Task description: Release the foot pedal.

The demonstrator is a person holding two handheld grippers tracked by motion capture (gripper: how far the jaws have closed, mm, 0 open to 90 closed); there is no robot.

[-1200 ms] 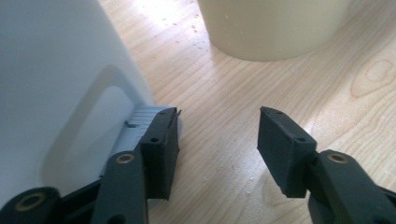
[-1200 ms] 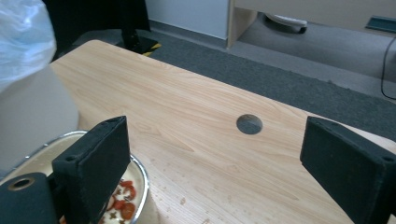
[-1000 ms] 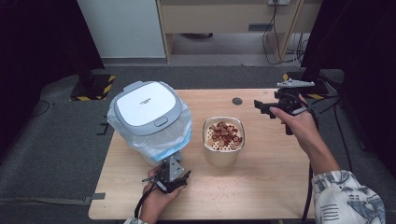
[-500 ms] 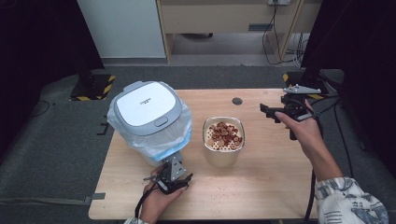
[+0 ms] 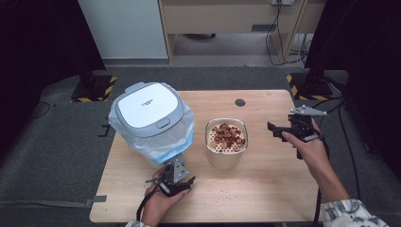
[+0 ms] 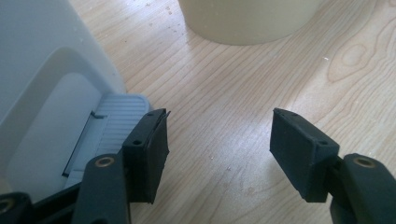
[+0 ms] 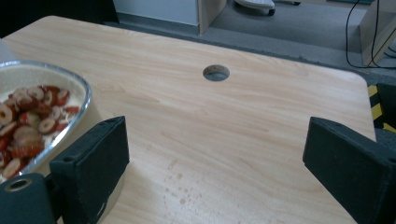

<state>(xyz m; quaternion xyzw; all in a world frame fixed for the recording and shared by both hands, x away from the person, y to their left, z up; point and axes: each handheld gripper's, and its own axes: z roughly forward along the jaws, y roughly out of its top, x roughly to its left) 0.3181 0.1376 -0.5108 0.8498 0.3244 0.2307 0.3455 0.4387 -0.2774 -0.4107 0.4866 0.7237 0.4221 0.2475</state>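
Wooden tabletop [image 5: 265, 189] at frame centre, with a round cable hole [image 5: 240, 102] near its far edge and scattered crumbs [image 5: 222, 191] toward the near edge. Grey floor [image 5: 56, 156] surrounds it. Upper centre: a light wooden cabinet [image 5: 227, 19] beside a white panel [image 5: 123, 28]. Black cables [image 5: 279, 28] hang at upper right. Yellow-and-black striped stand bases [image 5: 94, 87] sit at left and right of the tabletop's far corners.
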